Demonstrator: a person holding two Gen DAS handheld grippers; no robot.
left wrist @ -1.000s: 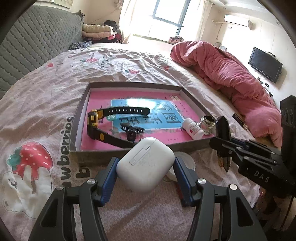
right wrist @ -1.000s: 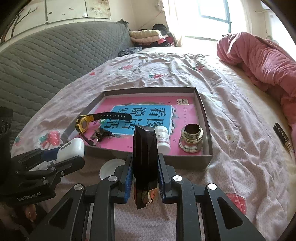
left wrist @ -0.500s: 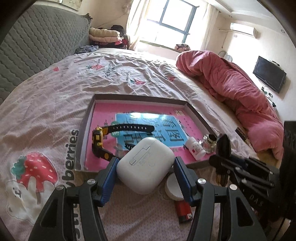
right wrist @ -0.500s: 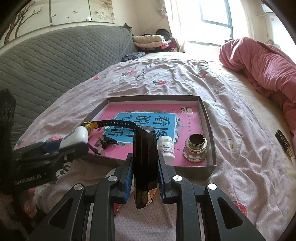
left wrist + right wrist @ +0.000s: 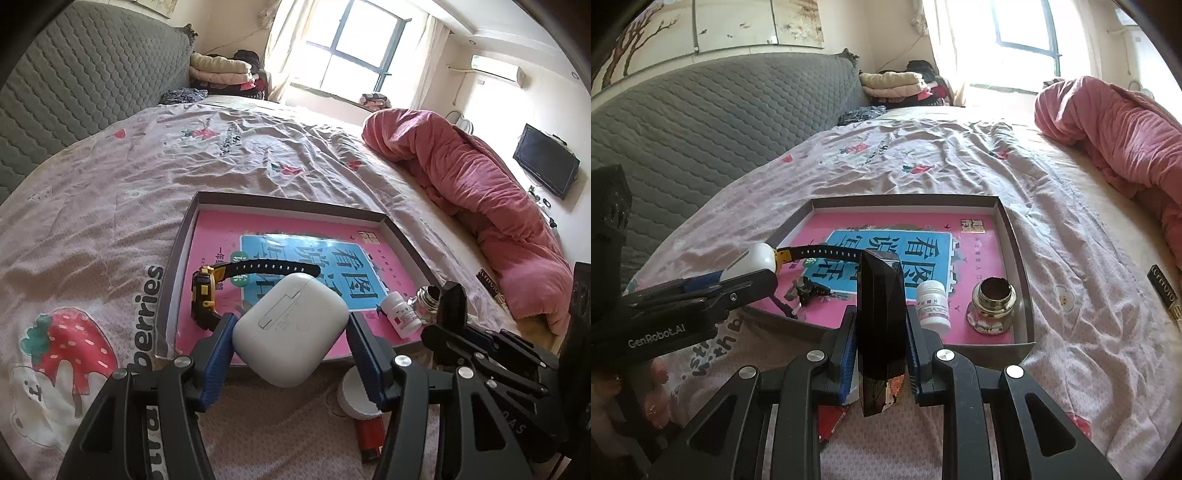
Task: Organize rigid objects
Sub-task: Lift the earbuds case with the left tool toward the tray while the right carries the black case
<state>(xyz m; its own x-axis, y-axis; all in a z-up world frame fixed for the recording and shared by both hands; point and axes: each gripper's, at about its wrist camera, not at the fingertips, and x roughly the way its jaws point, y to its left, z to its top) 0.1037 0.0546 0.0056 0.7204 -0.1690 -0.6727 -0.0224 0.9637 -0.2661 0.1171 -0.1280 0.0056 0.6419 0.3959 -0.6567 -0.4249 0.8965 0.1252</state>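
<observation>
My left gripper (image 5: 291, 334) is shut on a white earbud case (image 5: 291, 328), held above the near rim of a shallow box tray (image 5: 177, 258) with a pink printed floor. My right gripper (image 5: 881, 332) is shut on a tall black faceted bottle (image 5: 881, 314), upright, just in front of the tray's near wall (image 5: 997, 349). Inside the tray lie a black-and-yellow watch (image 5: 207, 291), a small black clip (image 5: 810, 291), a white pill bottle (image 5: 932, 302) and a glass jar (image 5: 993, 302). In the right wrist view the left gripper with the case (image 5: 753, 260) hovers at the tray's left corner.
A white round lid (image 5: 352, 400) and a red lighter (image 5: 369, 439) lie on the strawberry-print bed sheet (image 5: 92, 221) under the grippers. A black bar-shaped item (image 5: 1163, 291) lies right of the tray. A pink duvet (image 5: 480, 192) is heaped at the right, a grey padded headboard (image 5: 701, 122) at the left.
My left gripper has risen and shifted with the case still in it, so the tray sits lower in its view and the lid and lighter show. The right gripper has barely moved.
</observation>
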